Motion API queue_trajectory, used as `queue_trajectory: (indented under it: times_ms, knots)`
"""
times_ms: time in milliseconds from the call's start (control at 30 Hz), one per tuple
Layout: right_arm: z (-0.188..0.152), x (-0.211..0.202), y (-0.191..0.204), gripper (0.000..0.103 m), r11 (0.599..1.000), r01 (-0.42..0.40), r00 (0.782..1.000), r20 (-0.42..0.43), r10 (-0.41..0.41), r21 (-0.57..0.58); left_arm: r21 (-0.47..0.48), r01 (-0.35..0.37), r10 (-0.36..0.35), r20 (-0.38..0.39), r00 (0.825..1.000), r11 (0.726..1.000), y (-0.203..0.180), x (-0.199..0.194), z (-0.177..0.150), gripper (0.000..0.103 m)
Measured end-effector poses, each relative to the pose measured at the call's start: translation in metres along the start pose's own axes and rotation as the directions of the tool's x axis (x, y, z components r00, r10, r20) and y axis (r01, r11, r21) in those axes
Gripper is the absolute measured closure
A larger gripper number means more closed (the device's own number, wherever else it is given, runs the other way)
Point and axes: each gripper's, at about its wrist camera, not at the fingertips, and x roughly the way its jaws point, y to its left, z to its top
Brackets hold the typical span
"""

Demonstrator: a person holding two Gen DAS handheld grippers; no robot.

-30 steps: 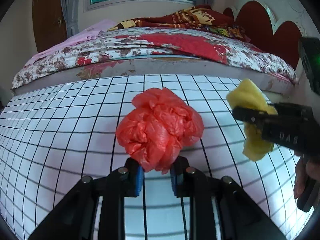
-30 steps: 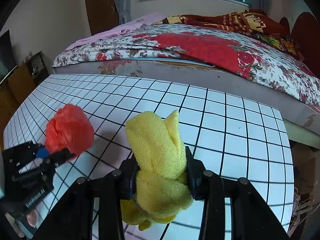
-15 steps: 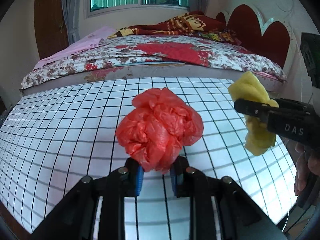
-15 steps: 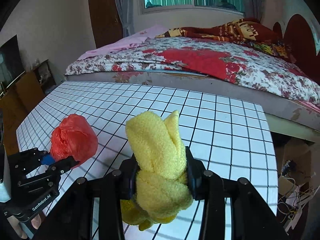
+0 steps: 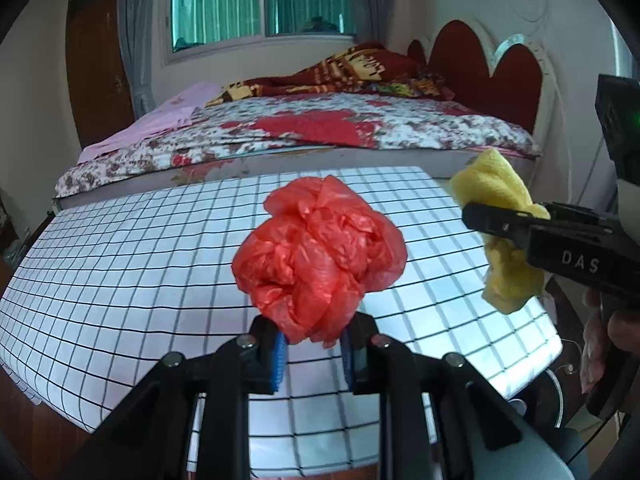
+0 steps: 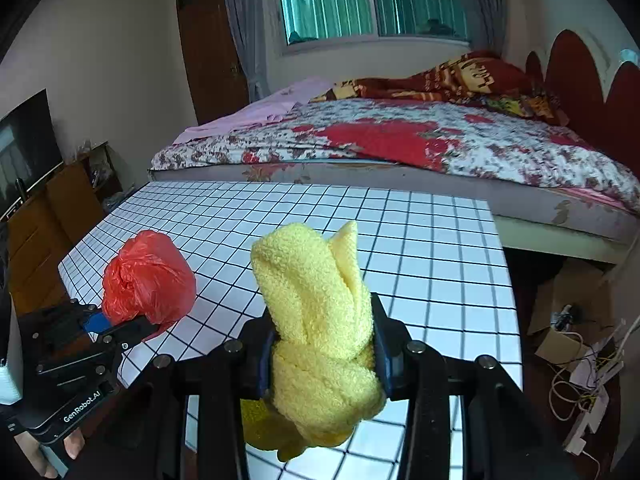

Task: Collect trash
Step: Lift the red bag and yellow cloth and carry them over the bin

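My left gripper point(image 5: 314, 354) is shut on a crumpled red plastic bag point(image 5: 318, 256) and holds it above the white grid-patterned table point(image 5: 140, 264). My right gripper point(image 6: 322, 358) is shut on a bunched yellow cloth point(image 6: 318, 320), also held above the table. In the left wrist view the right gripper point(image 5: 520, 228) with the yellow cloth point(image 5: 500, 200) is at the right, past the table's right edge. In the right wrist view the left gripper point(image 6: 116, 326) with the red bag point(image 6: 148, 276) is at the lower left.
A bed point(image 5: 320, 128) with a floral cover stands right behind the table, with a red headboard point(image 5: 480, 60) at the right. A wooden cabinet with a TV point(image 6: 28, 152) is at the left. Cardboard and cables point(image 6: 576, 344) lie on the floor at the right.
Both grippers have pulled back and up from the table with their loads still held. More of the table's edges and the room now shows.
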Motion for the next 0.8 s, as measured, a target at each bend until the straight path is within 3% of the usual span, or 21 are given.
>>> queue_trajectory:
  times_ms: [500,800]
  knots:
    - [-0.036,-0.064,-0.030,0.061,0.997,0.055,0.996,0.067,-0.059,0.062,0.092,0.111,-0.118,0.068,0.991,0.990,-0.066,-0.038,-0.015,0.080]
    - [-0.070,-0.111,-0.059,0.061,0.983,0.148,0.984,0.088,-0.158,0.105,0.106,0.223,-0.231,0.068,0.971,0.969,-0.114,-0.041,-0.034,0.080]
